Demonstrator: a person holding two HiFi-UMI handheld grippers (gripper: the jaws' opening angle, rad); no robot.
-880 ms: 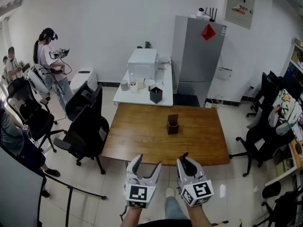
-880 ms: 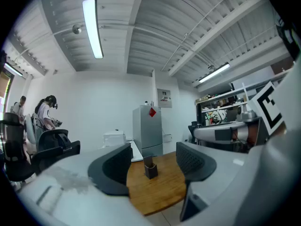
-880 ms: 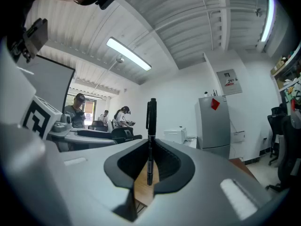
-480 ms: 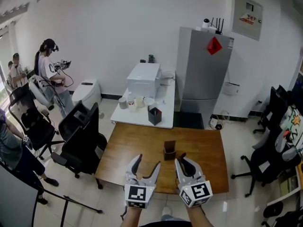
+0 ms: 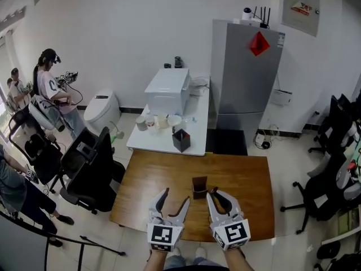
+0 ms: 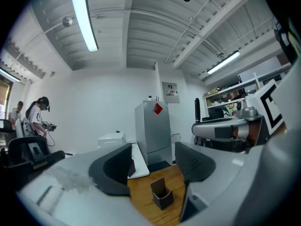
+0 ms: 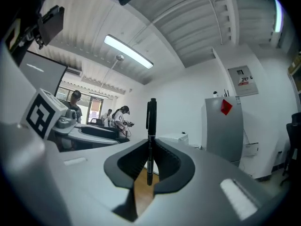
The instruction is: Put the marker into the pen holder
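- Office chair (image 5: 84,171): black, standing beside the left edge of the tabletop.
- Left gripper (image 5: 174,201): over the near edge of the wooden tabletop (image 5: 248,179). Fingers released, spread apart, nothing between them.
- Pen holder (image 5: 199,187): dark, upright on the tabletop, just beyond the two grippers and between them.
- Right gripper (image 5: 217,195): fingers clenched on the marker (image 7: 150,140), which is black, upright, its upper end rising above the fingers.
- Fridge (image 5: 245,78): grey, against the far wall.
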